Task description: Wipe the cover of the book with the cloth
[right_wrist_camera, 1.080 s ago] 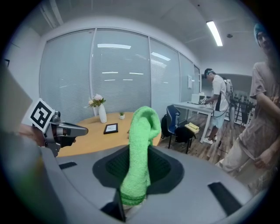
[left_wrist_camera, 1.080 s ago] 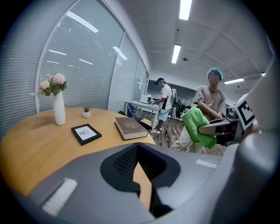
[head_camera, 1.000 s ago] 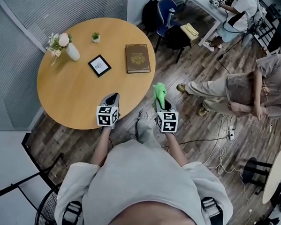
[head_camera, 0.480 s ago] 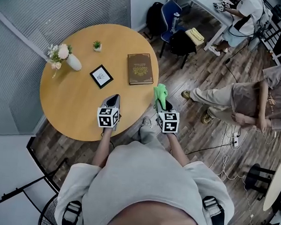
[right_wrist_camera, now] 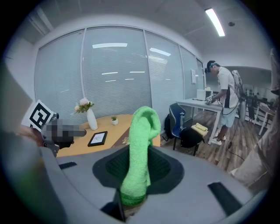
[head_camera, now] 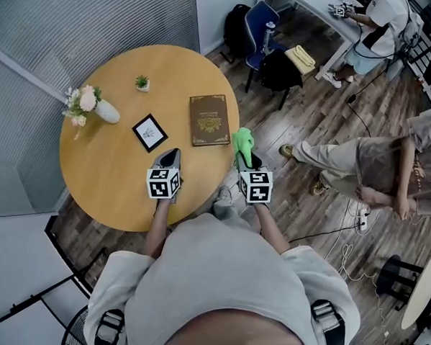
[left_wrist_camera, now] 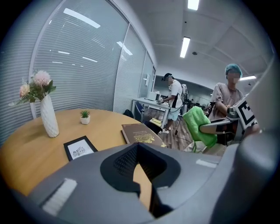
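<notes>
- A person stood at a round wooden bench (head_camera: 114, 177), seen from above, with a pair of tongs in each hand.
- The left tongs (head_camera: 170, 156) hung over the near part of the bench. Their jaws were together, with nothing between them.
- The right tongs (head_camera: 245, 160) were held just off the bench's right edge, above the wooden floor (head_camera: 312, 108). Their jaws were clamped on a bright green cloth (head_camera: 242, 142), which stood up out of them in a folded roll.
- A brown book (head_camera: 209, 119) with a gold design on its cover lay flat and closed near the bench's right edge. It was just ahead of the cloth and not touching it.
- Left of the book lay a small black picture frame (head_camera: 150, 132). Further left was a white vase (head_camera: 106, 112) holding pink flowers, and at the far side stood a tiny potted plant (head_camera: 142, 82).
- Beyond the bench, a second person (head_camera: 375, 158) sat to the right.
- Another person (head_camera: 374, 32) worked at a desk in the far corner.
</notes>
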`<state>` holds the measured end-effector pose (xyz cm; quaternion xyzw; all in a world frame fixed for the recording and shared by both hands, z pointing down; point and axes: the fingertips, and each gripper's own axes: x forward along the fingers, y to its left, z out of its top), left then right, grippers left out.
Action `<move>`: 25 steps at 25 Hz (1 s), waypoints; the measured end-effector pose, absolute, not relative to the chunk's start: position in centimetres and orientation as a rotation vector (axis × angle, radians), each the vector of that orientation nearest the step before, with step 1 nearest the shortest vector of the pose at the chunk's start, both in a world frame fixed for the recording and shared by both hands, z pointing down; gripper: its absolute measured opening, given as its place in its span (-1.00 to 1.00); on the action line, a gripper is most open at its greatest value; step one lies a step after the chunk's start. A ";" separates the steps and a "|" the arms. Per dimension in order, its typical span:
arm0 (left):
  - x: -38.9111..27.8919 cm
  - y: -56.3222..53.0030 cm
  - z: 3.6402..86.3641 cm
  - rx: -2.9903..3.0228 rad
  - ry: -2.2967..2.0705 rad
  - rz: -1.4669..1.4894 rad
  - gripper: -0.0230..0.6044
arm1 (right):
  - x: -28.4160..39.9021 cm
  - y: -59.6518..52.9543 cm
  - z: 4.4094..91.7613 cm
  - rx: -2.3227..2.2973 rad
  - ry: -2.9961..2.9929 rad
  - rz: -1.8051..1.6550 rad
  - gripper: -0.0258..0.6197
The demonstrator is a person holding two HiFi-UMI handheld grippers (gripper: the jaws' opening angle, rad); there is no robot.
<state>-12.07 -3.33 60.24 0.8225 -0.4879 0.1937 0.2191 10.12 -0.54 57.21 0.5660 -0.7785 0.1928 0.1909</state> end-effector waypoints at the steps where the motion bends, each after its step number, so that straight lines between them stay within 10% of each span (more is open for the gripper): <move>1: -11.9 -3.8 60.3 2.271 -1.354 0.545 -0.90 | 10.3 -1.0 57.3 1.588 -2.188 0.545 -0.61; 25: -10.7 -12.3 61.3 2.176 -1.451 0.638 -0.90 | 12.6 -10.3 59.8 1.490 -2.239 0.626 -0.61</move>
